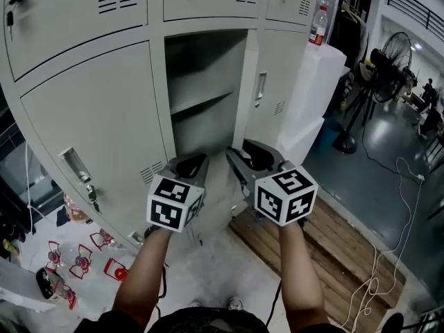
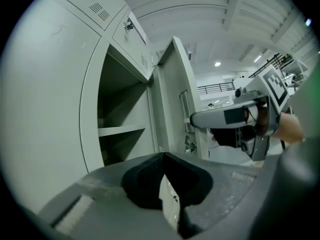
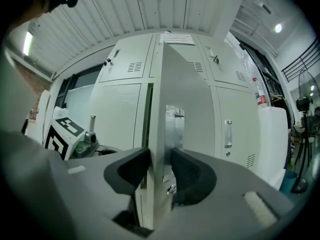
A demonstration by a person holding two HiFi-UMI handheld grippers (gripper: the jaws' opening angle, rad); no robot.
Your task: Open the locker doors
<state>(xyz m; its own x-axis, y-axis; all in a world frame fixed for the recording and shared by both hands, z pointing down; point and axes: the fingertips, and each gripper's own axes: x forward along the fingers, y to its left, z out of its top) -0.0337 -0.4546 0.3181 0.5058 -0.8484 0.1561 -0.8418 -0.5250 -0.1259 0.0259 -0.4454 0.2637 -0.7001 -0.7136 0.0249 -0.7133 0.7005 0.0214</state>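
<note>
While your right gripper (image 3: 160,168) pinches the edge of the half-open locker door (image 3: 182,84), a skewed pull could slip that thin edge free; your left gripper (image 2: 162,156) is pressed together, empty.

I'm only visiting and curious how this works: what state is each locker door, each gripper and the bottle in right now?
middle locker door: open, swung outward
left locker door: closed
right locker door: closed
right gripper: jaws clamped on the middle locker door's edge
left gripper: jaws shut, empty
bottle: upright
</note>
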